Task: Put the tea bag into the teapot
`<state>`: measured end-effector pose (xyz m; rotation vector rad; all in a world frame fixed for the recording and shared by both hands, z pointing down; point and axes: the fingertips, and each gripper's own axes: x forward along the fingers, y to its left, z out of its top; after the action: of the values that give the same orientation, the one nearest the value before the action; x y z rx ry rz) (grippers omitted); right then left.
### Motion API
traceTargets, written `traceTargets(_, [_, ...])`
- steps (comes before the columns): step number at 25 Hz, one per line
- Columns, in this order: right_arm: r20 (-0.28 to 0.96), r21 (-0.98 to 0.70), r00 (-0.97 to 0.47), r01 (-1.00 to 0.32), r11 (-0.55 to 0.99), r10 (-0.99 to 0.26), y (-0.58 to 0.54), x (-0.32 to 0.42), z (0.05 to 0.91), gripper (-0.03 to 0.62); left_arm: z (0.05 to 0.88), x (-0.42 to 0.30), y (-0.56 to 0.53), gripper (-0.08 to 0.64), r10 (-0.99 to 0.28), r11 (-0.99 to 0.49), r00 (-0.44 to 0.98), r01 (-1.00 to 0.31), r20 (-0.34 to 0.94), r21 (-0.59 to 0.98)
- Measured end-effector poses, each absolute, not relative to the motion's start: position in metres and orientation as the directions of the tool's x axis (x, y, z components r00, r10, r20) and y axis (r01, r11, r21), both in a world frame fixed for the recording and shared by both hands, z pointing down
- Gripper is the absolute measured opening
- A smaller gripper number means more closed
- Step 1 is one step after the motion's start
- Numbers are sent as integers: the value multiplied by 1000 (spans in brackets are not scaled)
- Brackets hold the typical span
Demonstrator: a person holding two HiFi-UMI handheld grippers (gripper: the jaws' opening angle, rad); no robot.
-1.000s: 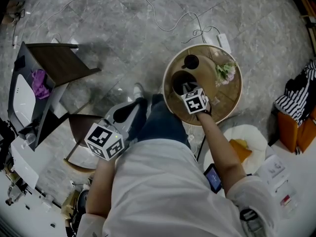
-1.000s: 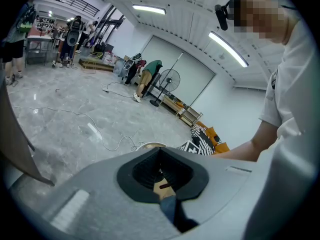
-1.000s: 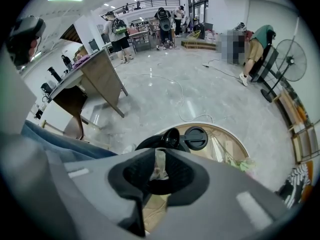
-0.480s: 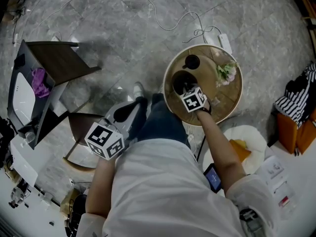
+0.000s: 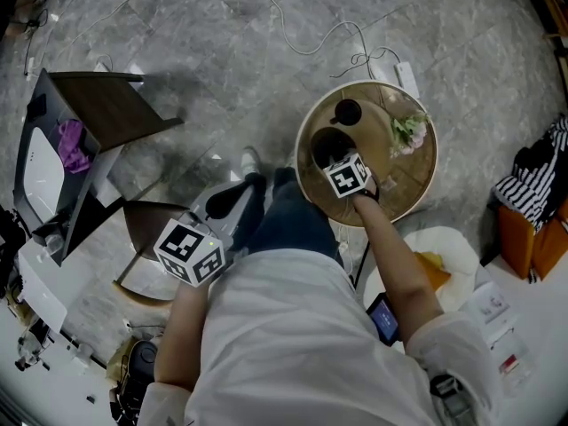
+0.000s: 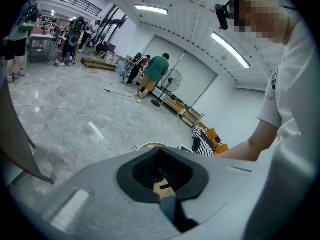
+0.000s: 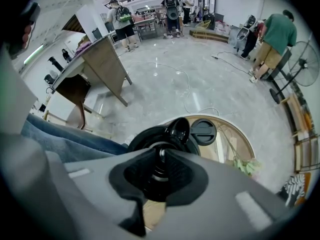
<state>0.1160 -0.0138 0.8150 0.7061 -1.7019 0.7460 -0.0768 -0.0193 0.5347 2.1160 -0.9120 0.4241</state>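
Observation:
A black teapot [image 5: 328, 144] stands open on the round wooden table [image 5: 410, 183], its black lid [image 5: 347, 111] lying just beyond it. My right gripper [image 5: 336, 157] hangs right over the pot's mouth. In the right gripper view the teapot [image 7: 150, 135] fills the gap behind the right gripper [image 7: 160, 152], whose jaws are pressed together on a thin dark sliver, the tea bag's top; the bag itself is hidden. My left gripper [image 5: 231, 195] is held low by the person's left leg, away from the table, shut and with nothing in it [image 6: 161, 175].
A sprig of pale flowers [image 5: 406, 131] lies on the table's right side. A dark side table [image 5: 106, 114] and a stool [image 5: 146, 229] stand to the left. Cables [image 5: 311, 43] trail over the marble floor. A white cushion [image 5: 444, 247] lies at lower right.
My right gripper has crept slightly up-frame, further over the teapot's mouth. The left gripper has hardly moved.

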Motion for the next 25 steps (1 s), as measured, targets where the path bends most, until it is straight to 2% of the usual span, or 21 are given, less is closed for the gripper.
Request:
traceTargets(5, [964,-130,-242,-782,610,-106,-17,113,795,41,529,-78,-24,8,-467,-462,698,-716,542,523])
traceTargets(10, [938,-145,-293,-818,557,-187,-29,105,752,12,517,-79,-34,8,-472,-500,714,-700,517,511])
traceTargets(15, [887,-164,-350,-850,500,-303,-50,97,695,5,506,-76,-49,8,-473,-543,736,-676,484,498])
traceTargets(25, [745,-141,-354,-912,385,-566,-84,111,557,3,448,-66,-90,8,-490,-646,792,-610,362,459])
